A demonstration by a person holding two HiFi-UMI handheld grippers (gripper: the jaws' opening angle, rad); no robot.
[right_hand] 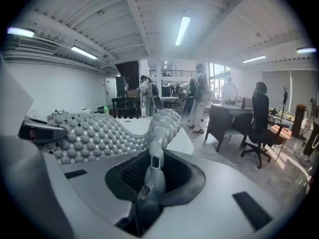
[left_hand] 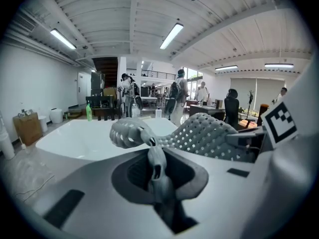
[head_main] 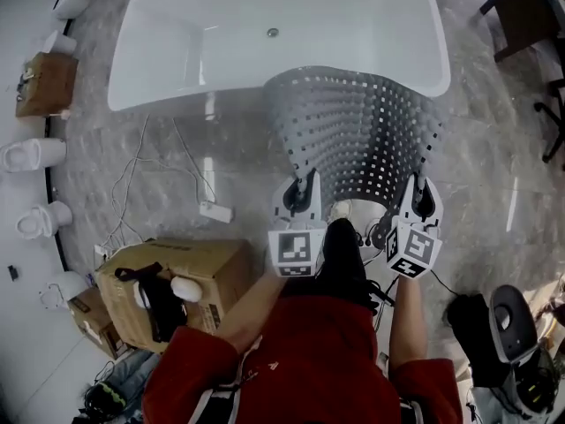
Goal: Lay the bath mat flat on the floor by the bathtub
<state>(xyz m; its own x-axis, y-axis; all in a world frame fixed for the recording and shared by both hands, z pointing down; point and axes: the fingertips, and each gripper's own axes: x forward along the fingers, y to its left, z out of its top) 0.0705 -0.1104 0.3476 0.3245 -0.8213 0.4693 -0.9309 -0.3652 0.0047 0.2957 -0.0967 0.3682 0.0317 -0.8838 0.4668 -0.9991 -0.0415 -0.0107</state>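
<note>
A grey perforated rubber bath mat (head_main: 362, 131) hangs spread between my two grippers, held up in the air in front of the white bathtub (head_main: 265, 34). My left gripper (head_main: 305, 188) is shut on the mat's near left corner, the mat (left_hand: 199, 136) bunching at its jaws (left_hand: 154, 171). On the near right corner my right gripper (head_main: 422, 194) is shut too, with the bobbled mat (right_hand: 99, 133) stretching off to its left. The mat's far edge curves over the tub's near rim. The floor under the mat is hidden.
A cardboard box (head_main: 172, 290) with a black strap stands on the marble floor at my left. White cables and a small white block (head_main: 214, 211) lie between box and tub. Toilets (head_main: 35, 153) line the left wall. A dark bag and speaker (head_main: 508, 325) sit at the right.
</note>
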